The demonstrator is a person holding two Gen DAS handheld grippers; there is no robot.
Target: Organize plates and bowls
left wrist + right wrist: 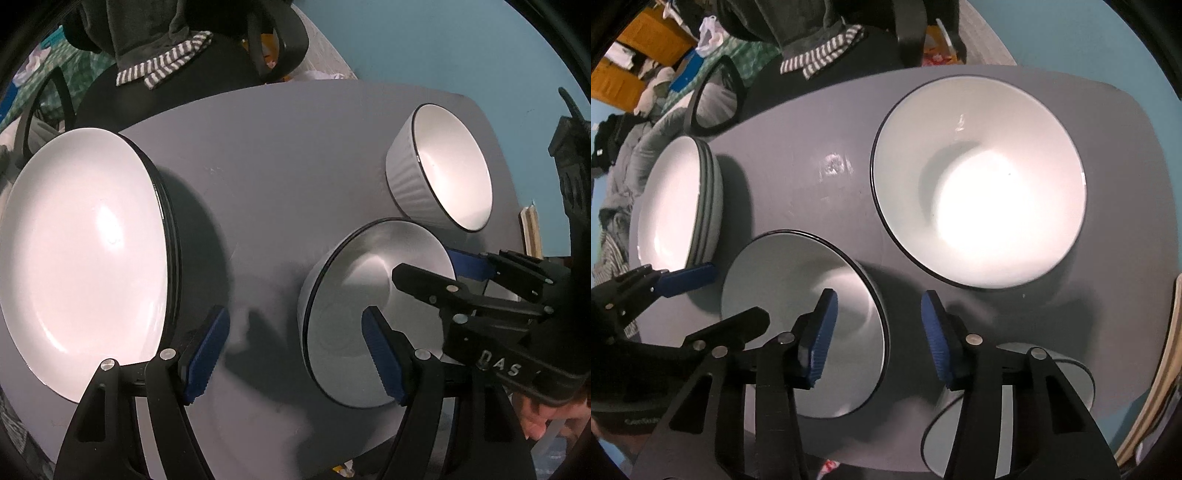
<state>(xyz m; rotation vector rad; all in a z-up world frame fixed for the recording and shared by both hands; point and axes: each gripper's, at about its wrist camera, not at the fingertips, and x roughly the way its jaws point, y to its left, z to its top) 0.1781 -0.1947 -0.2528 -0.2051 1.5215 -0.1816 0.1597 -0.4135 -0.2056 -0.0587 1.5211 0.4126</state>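
Observation:
A stack of white plates (85, 243) with dark rims sits at the left of the grey table (258, 166); it also shows in the right wrist view (676, 206). A small white plate (354, 314) lies in the middle, seen too in the right wrist view (798, 317). A ribbed white bowl (439, 170) stands behind it and fills the right wrist view (979, 184). Another bowl (1071, 376) sits at the near right. My left gripper (295, 350) is open and empty between the stack and the small plate. My right gripper (879, 339) is open and empty at the small plate's right rim.
A black chair with a grey garment and striped cloth (166, 66) stands behind the table. A mirror (716, 99) leans at the back left. A wooden board (1171, 354) is at the table's right edge. Clutter (635, 74) fills the room's left side.

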